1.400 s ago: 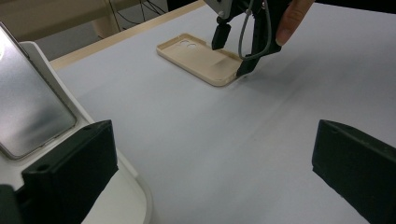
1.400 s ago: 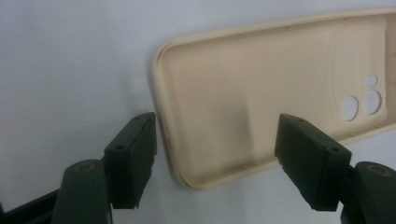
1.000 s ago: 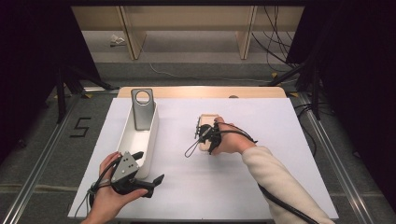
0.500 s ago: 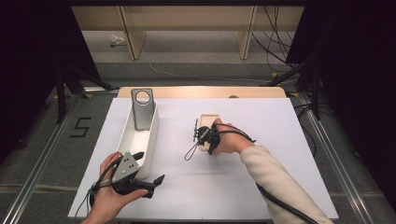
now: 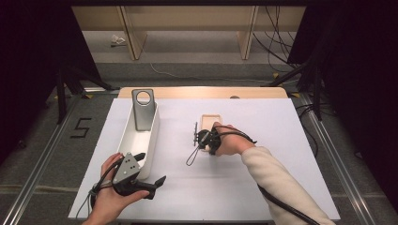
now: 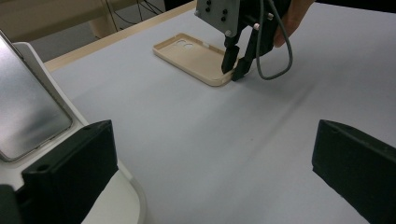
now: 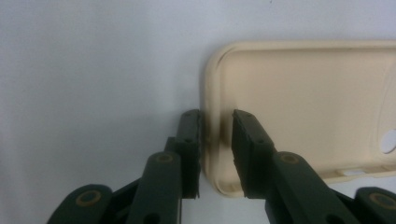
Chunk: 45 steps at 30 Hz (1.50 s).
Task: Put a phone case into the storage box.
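A beige phone case (image 5: pixel 210 123) (image 6: pixel 194 55) (image 7: pixel 308 107) lies open side up on the white table (image 5: pixel 263 140). My right gripper (image 5: pixel 205 146) (image 6: pixel 235 71) (image 7: pixel 217 140) points down at its near short end. One jaw stands outside the rim and one inside, and they have just been closing. A thin gap still shows on the inner side. My left gripper (image 5: pixel 149 168) (image 6: pixel 215 140) is open and holds nothing. It rests at the near end of a white bin (image 5: pixel 126 140) (image 6: pixel 126 200). A silver phone (image 5: pixel 142 110) (image 6: pixel 28 107) leans upright in the bin's far end.
A cable loop (image 5: pixel 192 157) hangs from the right gripper onto the table left of the case. The table's wooden far edge (image 5: pixel 202 92) lies beyond the bin. Metal rails (image 5: pixel 42 154) and dark stands flank the table.
The right gripper's jaws have drawn closer together around the case's near rim. Neither hand has moved.
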Each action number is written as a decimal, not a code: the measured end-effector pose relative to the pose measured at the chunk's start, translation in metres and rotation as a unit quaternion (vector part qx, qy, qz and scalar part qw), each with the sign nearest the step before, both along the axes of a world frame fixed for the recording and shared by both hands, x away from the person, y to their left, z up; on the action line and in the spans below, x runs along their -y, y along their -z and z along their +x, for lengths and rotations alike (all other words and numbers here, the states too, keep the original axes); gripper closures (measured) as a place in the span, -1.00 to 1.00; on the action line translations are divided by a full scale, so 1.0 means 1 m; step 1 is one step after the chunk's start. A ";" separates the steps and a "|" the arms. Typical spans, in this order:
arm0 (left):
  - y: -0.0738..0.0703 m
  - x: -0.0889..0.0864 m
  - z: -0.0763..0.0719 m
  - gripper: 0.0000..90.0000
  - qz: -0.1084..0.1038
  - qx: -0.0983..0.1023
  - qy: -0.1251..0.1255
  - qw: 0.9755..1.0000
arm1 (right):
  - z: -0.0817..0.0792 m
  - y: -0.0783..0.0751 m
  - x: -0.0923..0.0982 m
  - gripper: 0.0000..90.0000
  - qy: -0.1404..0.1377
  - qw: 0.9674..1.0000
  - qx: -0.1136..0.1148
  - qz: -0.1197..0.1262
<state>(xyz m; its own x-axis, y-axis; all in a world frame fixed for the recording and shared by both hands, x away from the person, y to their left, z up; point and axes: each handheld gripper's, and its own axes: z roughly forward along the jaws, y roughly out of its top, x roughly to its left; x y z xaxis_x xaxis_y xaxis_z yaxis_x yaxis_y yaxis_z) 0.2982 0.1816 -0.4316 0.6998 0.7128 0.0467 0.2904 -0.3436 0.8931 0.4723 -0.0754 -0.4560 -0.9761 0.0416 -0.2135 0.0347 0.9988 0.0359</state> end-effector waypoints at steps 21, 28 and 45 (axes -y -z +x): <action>0.001 0.002 -0.001 -1.00 0.001 0.000 0.003 1.000 | -0.005 0.001 -0.003 0.90 -0.015 1.000 0.012 -0.015; 0.001 0.002 0.000 -1.00 0.001 -0.001 0.003 1.000 | -0.006 0.001 -0.002 0.91 -0.014 1.000 0.013 -0.012; 0.001 0.001 0.000 -1.00 -0.003 -0.002 0.000 1.000 | -0.009 -0.012 0.015 0.95 0.006 0.998 0.015 0.067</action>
<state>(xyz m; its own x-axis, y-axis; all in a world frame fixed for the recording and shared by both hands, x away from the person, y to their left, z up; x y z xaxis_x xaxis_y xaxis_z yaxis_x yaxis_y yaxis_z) 0.2986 0.1806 -0.4323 0.7004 0.7127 0.0384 0.2945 -0.3376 0.8940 0.4632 -0.0902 -0.4436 -0.9685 0.0829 -0.2349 0.0427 0.9843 0.1711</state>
